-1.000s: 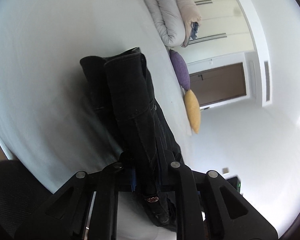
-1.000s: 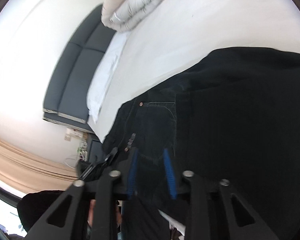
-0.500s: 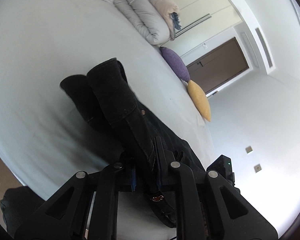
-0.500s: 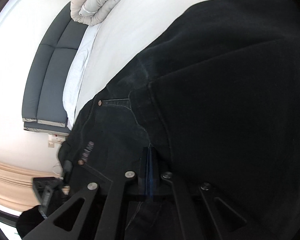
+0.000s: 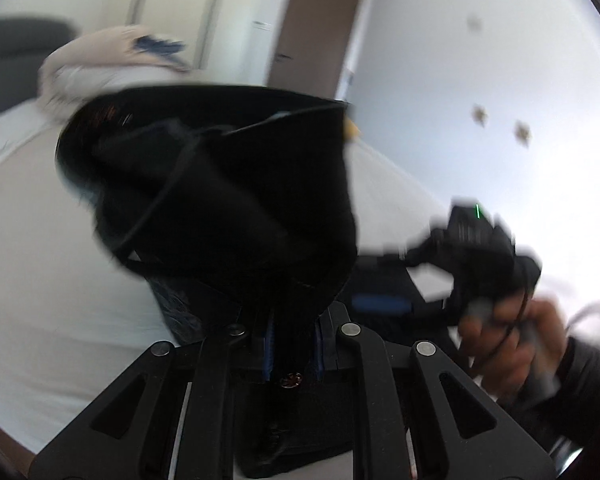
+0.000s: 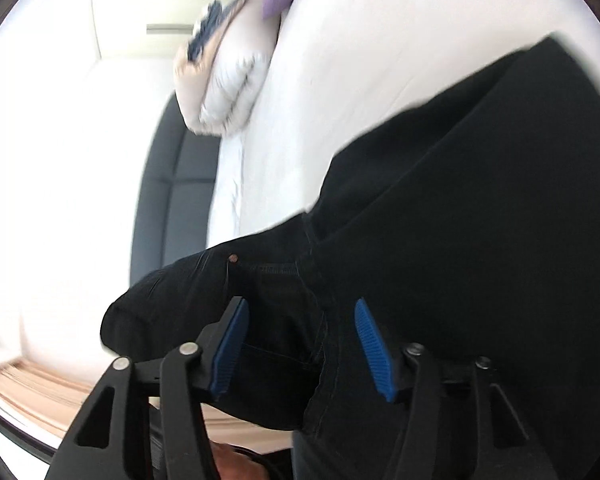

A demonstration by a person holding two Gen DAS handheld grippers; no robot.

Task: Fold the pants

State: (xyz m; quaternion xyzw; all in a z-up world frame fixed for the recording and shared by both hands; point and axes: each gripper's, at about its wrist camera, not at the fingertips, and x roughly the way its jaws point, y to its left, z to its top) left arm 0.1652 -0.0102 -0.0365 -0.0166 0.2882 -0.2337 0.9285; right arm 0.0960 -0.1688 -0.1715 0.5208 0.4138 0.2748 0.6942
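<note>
Since the earlier frame the right gripper (image 6: 300, 344) has let go: its jaws are opening, blue pads wide apart with the pants (image 6: 460, 220) lying between them but unpressed. Meanwhile the left gripper (image 5: 294, 346) has swung up and rolled, jaws clamped tight on a bunched fold of dark denim, carrying it above the bed (image 5: 52, 260). Beyond that, the remaining cloth drapes on the white sheet, with a rolled duvet (image 6: 224, 80) at the far end. One risk: hanging from a single pinch, the heavy cloth could slip or flop askew, spoiling the fold.
</note>
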